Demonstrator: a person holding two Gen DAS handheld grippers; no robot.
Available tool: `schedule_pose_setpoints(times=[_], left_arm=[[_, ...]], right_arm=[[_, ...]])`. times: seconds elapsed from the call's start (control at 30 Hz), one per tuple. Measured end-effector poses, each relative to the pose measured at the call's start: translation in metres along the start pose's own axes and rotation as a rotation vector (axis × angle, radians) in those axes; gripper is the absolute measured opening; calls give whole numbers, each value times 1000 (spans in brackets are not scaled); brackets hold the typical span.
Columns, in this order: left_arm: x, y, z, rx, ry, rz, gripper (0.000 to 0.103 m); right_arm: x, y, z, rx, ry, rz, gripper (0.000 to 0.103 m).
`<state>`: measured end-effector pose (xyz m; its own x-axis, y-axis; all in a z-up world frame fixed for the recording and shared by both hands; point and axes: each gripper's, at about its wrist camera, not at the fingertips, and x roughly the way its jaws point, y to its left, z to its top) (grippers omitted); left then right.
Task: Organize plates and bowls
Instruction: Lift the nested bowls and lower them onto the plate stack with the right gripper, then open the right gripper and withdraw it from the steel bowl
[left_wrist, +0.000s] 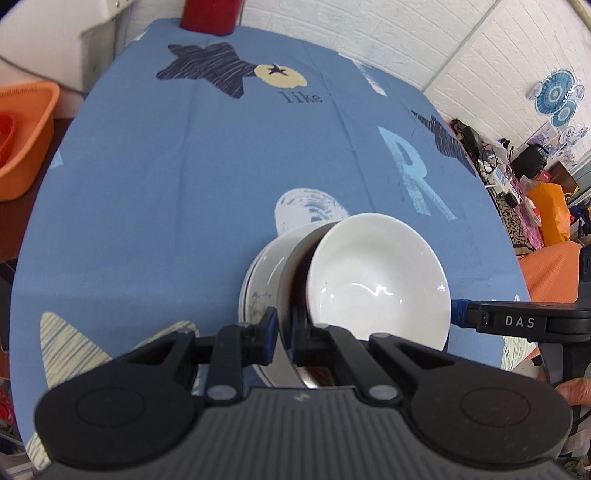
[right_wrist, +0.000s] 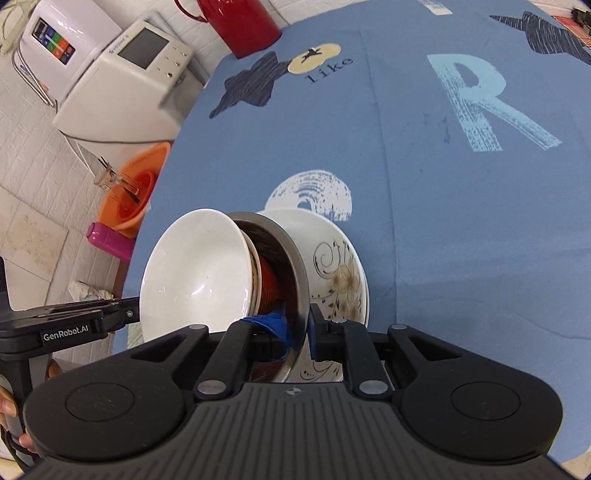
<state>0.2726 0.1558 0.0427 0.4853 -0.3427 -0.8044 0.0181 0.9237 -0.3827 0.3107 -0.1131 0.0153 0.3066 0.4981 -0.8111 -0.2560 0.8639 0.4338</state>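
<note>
A steel bowl (left_wrist: 291, 258) (right_wrist: 295, 266) holds a red bowl (right_wrist: 267, 284) and, nested in that, a plain white bowl (left_wrist: 376, 280) (right_wrist: 195, 277). Under and behind this stack, a white plate with a brown flower pattern (right_wrist: 340, 273) (left_wrist: 258, 269) lies on the blue tablecloth. My left gripper (left_wrist: 284, 325) is shut on the steel bowl's near rim. From the opposite side, my right gripper (right_wrist: 301, 328) is shut on the same rim. In each view the other gripper (left_wrist: 458, 317) (right_wrist: 125, 314) reaches in at the white bowl's edge, its tips hidden. Whether the stack rests on the plate I cannot tell.
The round table (left_wrist: 221, 166) (right_wrist: 443, 221) wears a blue cloth printed with stars and letters. A red jug (left_wrist: 210, 14) (right_wrist: 240, 26) stands at the far edge. An orange basin (left_wrist: 22, 140) (right_wrist: 136, 184), a pink bottle (right_wrist: 107, 240) and a white appliance (right_wrist: 122, 81) sit beyond the left edge.
</note>
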Motion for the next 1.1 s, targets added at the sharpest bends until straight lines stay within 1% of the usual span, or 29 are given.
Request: schedule_pose_setpoints(times=[0.13, 0.27, 0.33, 0.4, 0.47, 0.5, 0.53, 0.57, 0.6, 0.63, 0.67, 0.7, 0.77, 0.8, 0.87, 0.93, 1.0, 1.1], left_arm=[[12, 2, -5, 5, 19, -6, 0], [14, 8, -6, -15, 7, -17, 0], [14, 10, -6, -20, 4, -5, 0], [14, 11, -7, -4, -5, -7, 0], [13, 13, -7, -5, -11, -11, 0], [12, 13, -8, -1, -20, 1, 1], [11, 14, -9, -1, -31, 15, 5], [10, 14, -9, 3, -42, 35, 18], [8, 15, -9, 3, -57, 62, 35], [5, 16, -10, 8, -80, 89, 42], [0, 18, -10, 10, -109, 106, 51], [-5, 21, -10, 5, -133, 109, 56], [-16, 24, -11, -12, -167, 91, 58], [-21, 24, -11, -16, -181, 82, 60], [-29, 16, -12, -5, -216, 92, 60], [-34, -1, -17, 30, -259, 119, 61], [-38, -19, -23, 61, -298, 120, 64], [-43, -51, -35, 95, -365, 125, 66]], right_arm=[[7, -4, -5, 15, 16, -23, 0], [8, -4, -8, 10, 9, -12, 0], [10, -4, -8, 9, 10, -3, 0], [11, -4, -7, 2, 15, 5, 0], [9, -9, -6, 26, 5, 26, 1], [7, -11, -6, 41, -5, 38, 2], [3, -13, -5, 48, -19, 48, 3], [-1, -14, -5, 44, -32, 48, 3], [-6, -13, -5, 34, -48, 40, 4], [-11, -13, -5, 14, -66, 27, 5], [-16, -12, -5, -4, -81, 17, 5], [-21, -12, -6, -13, -96, 14, 5], [-31, -13, -9, -27, -144, 6, 5], [-34, -14, -10, -31, -168, -4, 5], [-38, -13, -15, -44, -213, -40, 6], [-40, -11, -22, -66, -263, -60, 7], [-43, -9, -31, -81, -317, -71, 7], [-48, -10, -44, -48, -386, -93, 7]])
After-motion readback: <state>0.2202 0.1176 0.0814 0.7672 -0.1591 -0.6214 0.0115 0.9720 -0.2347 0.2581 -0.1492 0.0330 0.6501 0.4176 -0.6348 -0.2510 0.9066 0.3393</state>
